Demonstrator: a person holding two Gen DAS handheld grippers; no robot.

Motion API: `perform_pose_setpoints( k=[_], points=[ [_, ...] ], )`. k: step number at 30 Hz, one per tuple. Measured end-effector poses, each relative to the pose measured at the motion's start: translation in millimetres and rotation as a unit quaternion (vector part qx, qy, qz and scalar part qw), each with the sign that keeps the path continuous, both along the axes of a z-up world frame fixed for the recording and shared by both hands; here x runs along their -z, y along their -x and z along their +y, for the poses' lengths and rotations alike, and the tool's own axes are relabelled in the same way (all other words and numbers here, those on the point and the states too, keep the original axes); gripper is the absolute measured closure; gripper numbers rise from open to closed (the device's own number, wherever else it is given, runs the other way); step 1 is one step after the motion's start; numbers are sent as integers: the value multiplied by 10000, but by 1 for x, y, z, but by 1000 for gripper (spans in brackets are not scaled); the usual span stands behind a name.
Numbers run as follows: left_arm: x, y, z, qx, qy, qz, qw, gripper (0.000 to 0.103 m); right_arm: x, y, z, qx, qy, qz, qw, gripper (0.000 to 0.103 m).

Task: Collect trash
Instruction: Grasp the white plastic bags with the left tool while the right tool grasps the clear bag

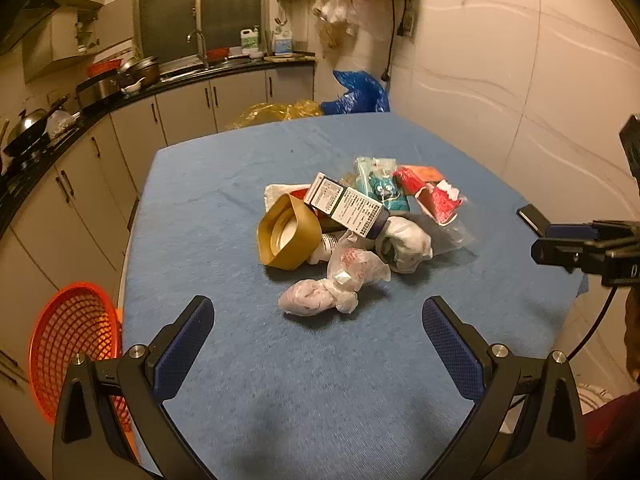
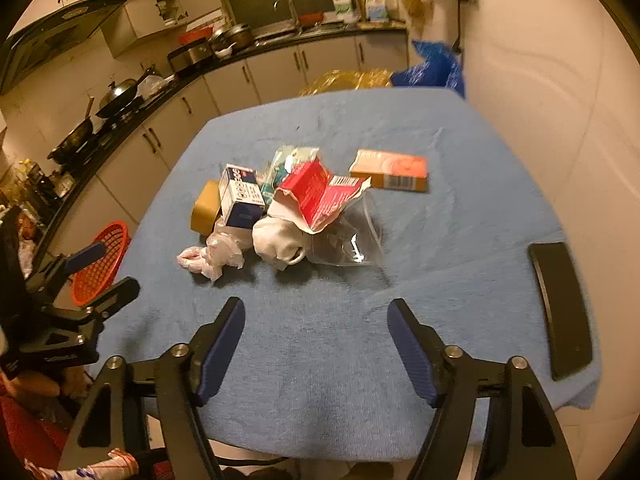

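Centrally, crumpled trash pile (image 1: 356, 224) on blue tablecloth (image 1: 224, 184).

We see the trash pile (image 1: 352, 232) on the middle of the desk (image 1: 224, 360), a phone (image 2: 562, 308) by its right edge, a basket (image 1: 74, 344) off its left edge, and bags (image 1: 360, 94) behind its far edge.

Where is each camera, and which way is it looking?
Left wrist: sits on the left gripper, looking forward and down at the trash pile; its open fingers and the right gripper show.
Right wrist: sits on the right gripper, looking down at the pile; its open fingers and the left gripper show.
Shared: blue tablecloth, pile, red basket.
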State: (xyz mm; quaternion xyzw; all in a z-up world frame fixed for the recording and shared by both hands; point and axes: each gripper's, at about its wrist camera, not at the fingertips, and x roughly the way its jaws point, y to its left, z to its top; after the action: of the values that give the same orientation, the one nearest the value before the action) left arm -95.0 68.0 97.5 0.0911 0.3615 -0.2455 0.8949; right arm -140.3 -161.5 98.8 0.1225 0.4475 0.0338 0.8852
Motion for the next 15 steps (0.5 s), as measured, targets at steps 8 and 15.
perform_pose_setpoints(
  k=[8, 15],
  points=[
    [23, -37, -30, 303, -545, -196, 9979, 0, 17, -37, -33, -72, -275, 333, 9990, 44],
    [43, -64, -55, 727, -853, -179, 9935, 0, 26, -71, -48, -533, -327, 490, 9968, 44]
  ],
)
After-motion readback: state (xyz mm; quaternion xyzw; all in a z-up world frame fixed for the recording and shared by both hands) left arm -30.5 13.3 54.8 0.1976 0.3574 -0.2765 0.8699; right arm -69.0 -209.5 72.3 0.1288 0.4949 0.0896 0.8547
